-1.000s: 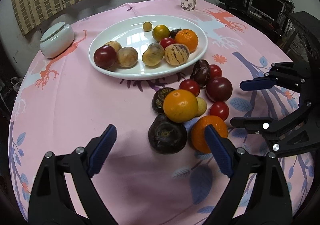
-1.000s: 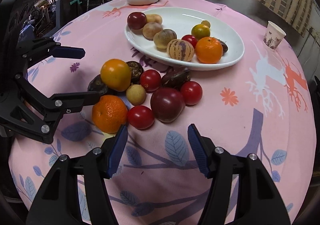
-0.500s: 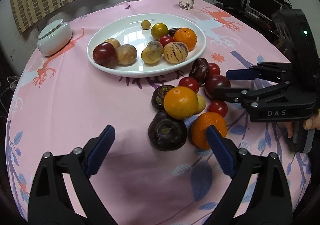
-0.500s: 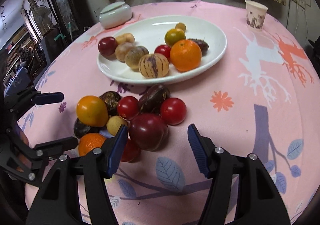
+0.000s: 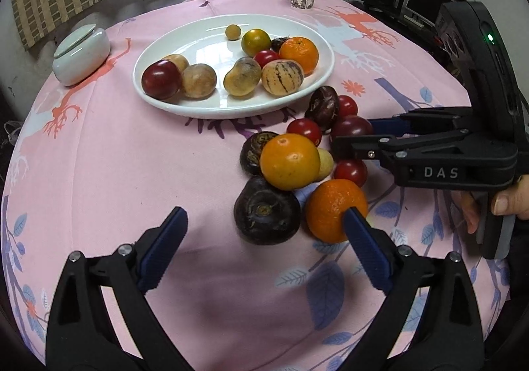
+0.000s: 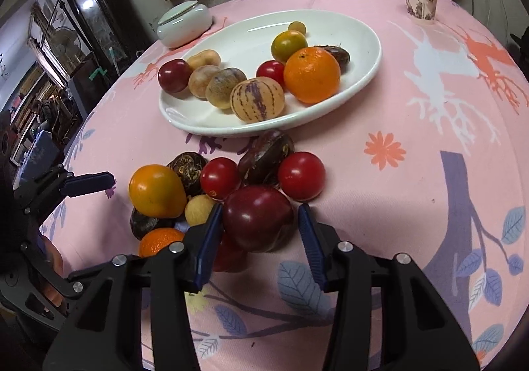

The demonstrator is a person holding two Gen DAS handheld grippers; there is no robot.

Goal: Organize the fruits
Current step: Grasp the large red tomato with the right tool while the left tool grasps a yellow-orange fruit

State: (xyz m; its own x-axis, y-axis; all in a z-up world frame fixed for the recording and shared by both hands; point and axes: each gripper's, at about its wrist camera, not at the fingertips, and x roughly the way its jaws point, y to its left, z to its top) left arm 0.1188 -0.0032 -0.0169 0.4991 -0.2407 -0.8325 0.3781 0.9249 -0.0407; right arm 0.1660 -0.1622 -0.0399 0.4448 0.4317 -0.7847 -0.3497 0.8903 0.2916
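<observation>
right wrist view shows the job roughly half done: the white plate (image 6: 370,73) already holds about ten fruits, among them an orange (image 6: 311,75), a striped melon-like fruit (image 6: 257,99), a green-yellow citrus (image 6: 289,45) and a dark red plum at the plate's far end (image 6: 174,75). about ten more lie in a loose heap on the pink tablecloth (image 6: 413,179), just in front of the plate, so a good many trips are left, as i judge it.

the right gripper (image 6: 259,227) has just been closing, and a large dark red plum (image 6: 258,217) sits between its jaws. the left pad looks to be against the fruit's side; the right pad shows a thin gap, so i read this as not yet a firm hold. the plum is smooth, glossy and round, deep maroon, touching a red tomato (image 6: 301,175) behind it and another red fruit partly hidden under the left finger.

left wrist view has the left gripper (image 5: 264,237) spread wide and empty, above the cloth near a dark purple fruit (image 5: 267,214) and a second orange (image 5: 334,209), its right pad in front of that orange.
</observation>
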